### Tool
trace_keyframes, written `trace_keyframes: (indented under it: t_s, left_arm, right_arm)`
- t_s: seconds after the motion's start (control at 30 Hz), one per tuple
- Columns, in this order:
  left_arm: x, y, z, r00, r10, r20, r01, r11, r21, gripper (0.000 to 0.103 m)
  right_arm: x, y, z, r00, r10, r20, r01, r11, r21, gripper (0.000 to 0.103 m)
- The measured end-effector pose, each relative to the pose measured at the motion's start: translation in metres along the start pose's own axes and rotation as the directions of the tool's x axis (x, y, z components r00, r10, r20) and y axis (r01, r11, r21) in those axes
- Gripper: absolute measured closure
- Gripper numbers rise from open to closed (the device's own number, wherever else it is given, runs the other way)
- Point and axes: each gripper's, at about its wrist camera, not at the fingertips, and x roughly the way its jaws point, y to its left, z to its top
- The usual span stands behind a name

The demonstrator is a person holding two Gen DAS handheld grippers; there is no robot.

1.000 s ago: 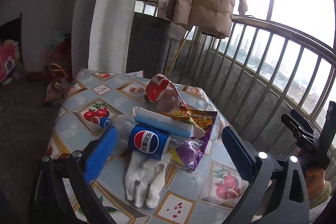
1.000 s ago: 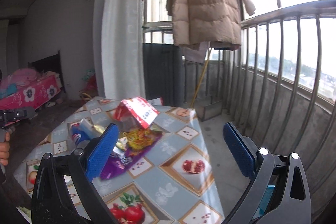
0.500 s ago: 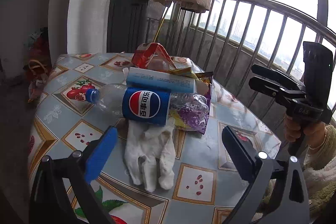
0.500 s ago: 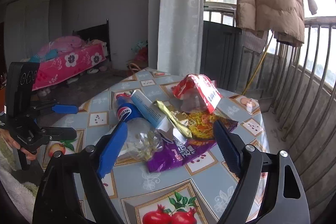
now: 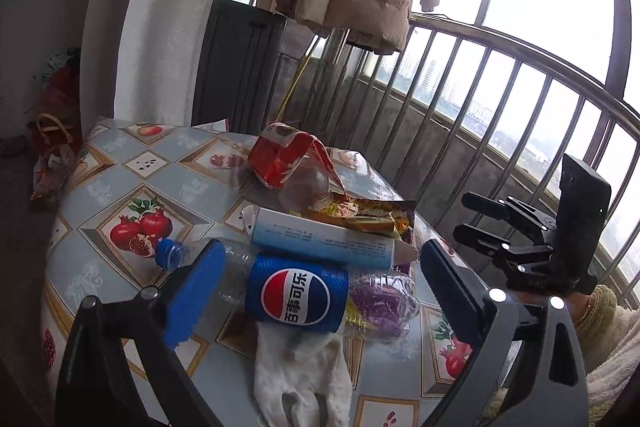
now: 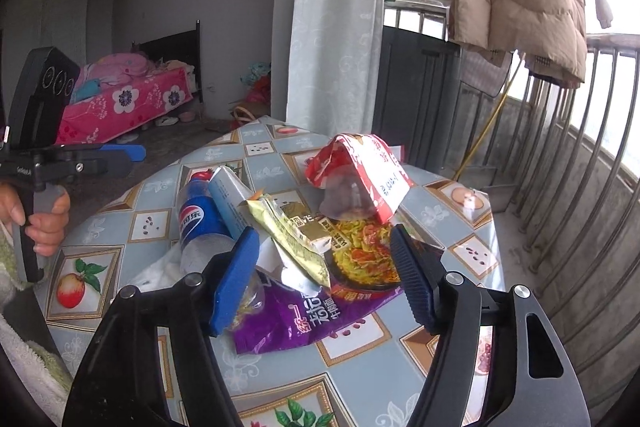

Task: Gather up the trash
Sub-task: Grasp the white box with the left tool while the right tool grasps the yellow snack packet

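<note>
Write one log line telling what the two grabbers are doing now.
left gripper: open, over Pepsi bottle | right gripper: open, over snack wrappers | trash: all on table

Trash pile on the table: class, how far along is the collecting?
Done: nothing visibly; the Pepsi bottle, white glove, purple wrapper and red packet all lie on the table. In hand: nothing; both hand-held grippers are open. Left: everything.

Both the left gripper [image 5: 316, 291] and the right gripper [image 6: 324, 279] have black frames with silver screw heads and ribbed blue finger pads [image 6: 234, 281] (one right pad looks darker), gripped by bare hands [image 6: 38, 219] in fuzzy pale sleeves.
</note>
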Motion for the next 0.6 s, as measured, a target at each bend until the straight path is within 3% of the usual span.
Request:
trace_keyframes:
  t_s: [0.17, 0.3, 0.43, 0.6]
  left_arm:
    - [0.029, 0.016, 0.019, 0.999, 0.0, -0.043, -0.002, 0.999, -0.049, 0.017]
    - [0.049, 0.035, 0.028, 0.995, -0.022, -0.097, 0.007, 0.988, -0.157, 0.025]
    - [0.07, 0.051, 0.032, 0.983, -0.005, -0.182, -0.04, 0.97, -0.238, 0.031]
    - [0.087, 0.065, 0.03, 0.968, -0.034, -0.249, -0.052, 0.942, -0.332, 0.035]
  right_arm:
    - [0.014, 0.0, 0.001, 0.998, 0.06, -0.018, -0.06, 0.997, -0.037, 0.047]
    - [0.024, 0.002, 0.0, 0.992, 0.124, -0.039, -0.126, 0.991, -0.051, 0.054]
    - [0.031, 0.005, 0.0, 0.983, 0.175, -0.049, -0.179, 0.981, -0.072, 0.058]
    - [0.042, 0.008, -0.002, 0.973, 0.221, -0.064, -0.226, 0.97, -0.086, 0.064]
